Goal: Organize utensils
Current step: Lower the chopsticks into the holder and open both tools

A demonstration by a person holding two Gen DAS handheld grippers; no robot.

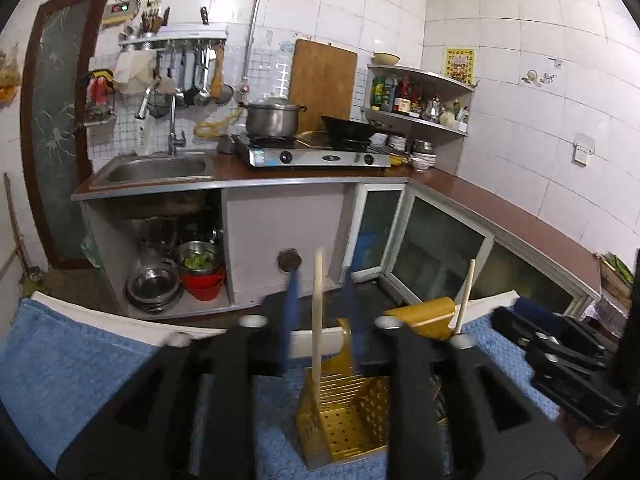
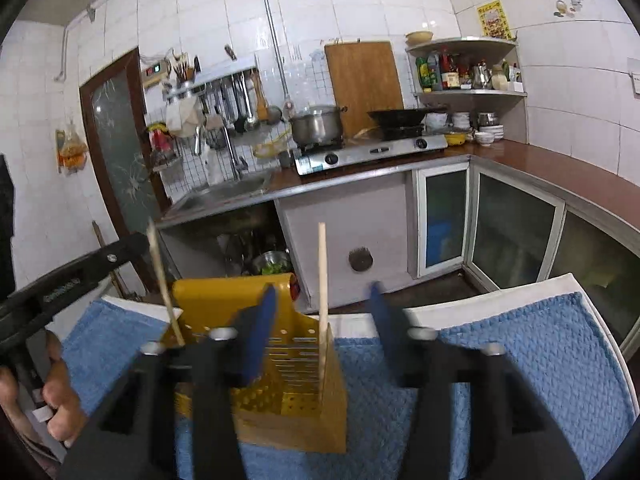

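Standing two chopsticks [image 2: 322,300] in a yellow holder [image 2: 296,392] on the blue towel [image 2: 520,360].
Thin, stiff, light wood, likely slippery: pinch mid-shaft. Pale and upright, one sits in the front corner, the other [image 2: 164,284] leans behind. Both grippers, left [image 1: 320,320] and right [image 2: 324,320], are spread, holding nothing.

I see a blue woven towel [image 2: 520,360] spread over the near tabletop. Across the room a brown tabletop [image 1: 500,204] holds a shiny steel sink [image 1: 156,170] and a silver two-burner gas stove [image 1: 320,156]. A steel pot with a lid [image 1: 274,118] sits on the left burner and a black wok [image 1: 348,128] on the right one. A brown wooden cutting board [image 1: 322,80] leans on the white tiled wall [image 1: 520,40]. Under the sink I see a red plastic bucket [image 1: 204,286] beside stacked steel bowls [image 1: 152,284].
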